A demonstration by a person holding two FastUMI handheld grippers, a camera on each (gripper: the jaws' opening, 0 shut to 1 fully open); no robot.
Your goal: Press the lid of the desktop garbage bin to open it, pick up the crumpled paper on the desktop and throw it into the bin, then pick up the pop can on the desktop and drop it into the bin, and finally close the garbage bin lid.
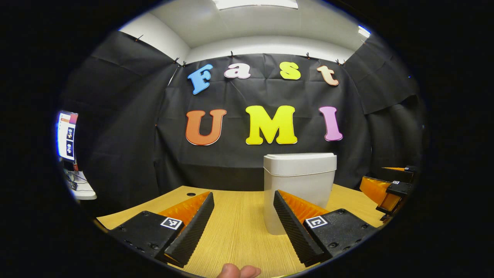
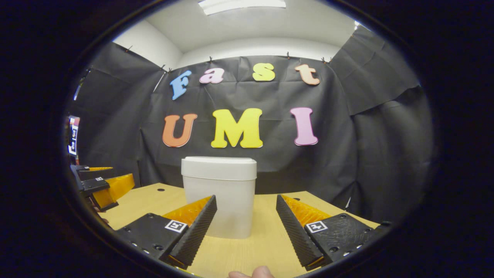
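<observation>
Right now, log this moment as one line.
white plastic desktop bin: upright on wooden table, lid shut | left gripper: open, empty | right gripper: open, empty

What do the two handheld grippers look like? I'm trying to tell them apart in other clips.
Both look alike. The left gripper and right gripper each have two wedge-shaped fingers with ribbed, saw-toothed inner faces, mounted on blocky bases with visible screws. Each base carries a small square black-and-white marker. A bare fingertip of the holding hand peeks in below; no sleeve is visible.
</observation>
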